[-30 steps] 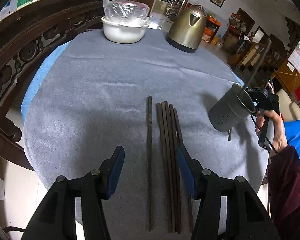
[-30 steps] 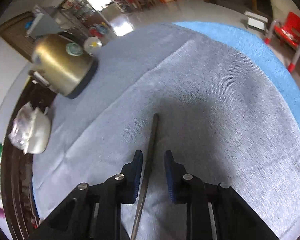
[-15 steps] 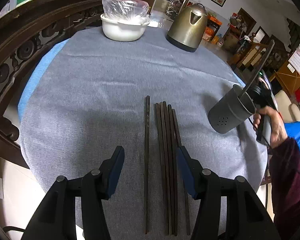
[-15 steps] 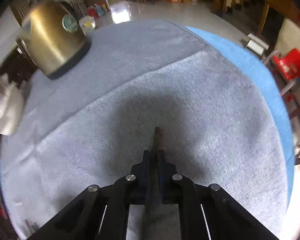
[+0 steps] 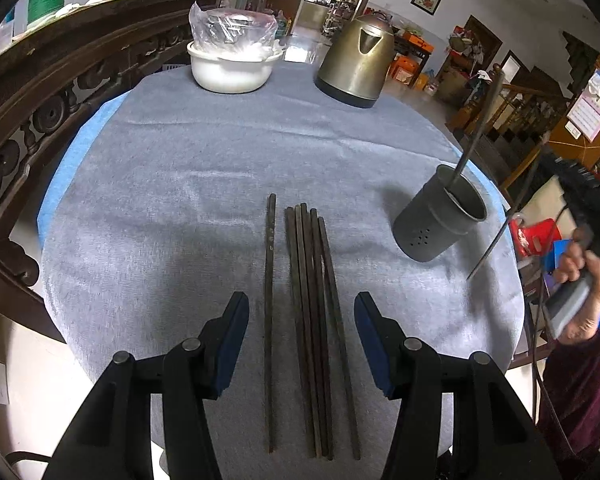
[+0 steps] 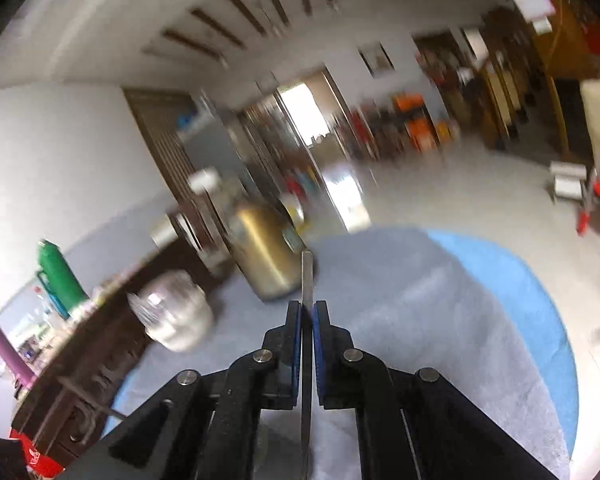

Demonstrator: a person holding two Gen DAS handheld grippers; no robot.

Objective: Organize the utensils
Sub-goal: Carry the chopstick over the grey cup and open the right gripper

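The right gripper (image 6: 307, 322) is closed tight on one chopstick (image 6: 307, 276), which passes between the pads and sticks out in front. In the left wrist view this chopstick hangs in the air beside the person's hand (image 5: 580, 280), with its thin tip pointing down near the bench (image 5: 180, 200) edge. The left gripper (image 5: 302, 332) is about half open and holds nothing; it hangs over the other chopsticks. One single stick (image 5: 269, 280) lies a little apart, and a bundle of sticks (image 5: 316, 280) lies side by side just beside it.

The chopsticks look thin, stiff and light, and probably smooth, so one may turn or slip in the pads. I think a hold near the thick end is best.

The grey holder (image 5: 440, 220) stands near the right edge and already has one stick in it. That stick may stand in the way. Far behind are a kettle (image 5: 356, 64) and a white bowl (image 5: 232, 68) covered with plastic, well apart.
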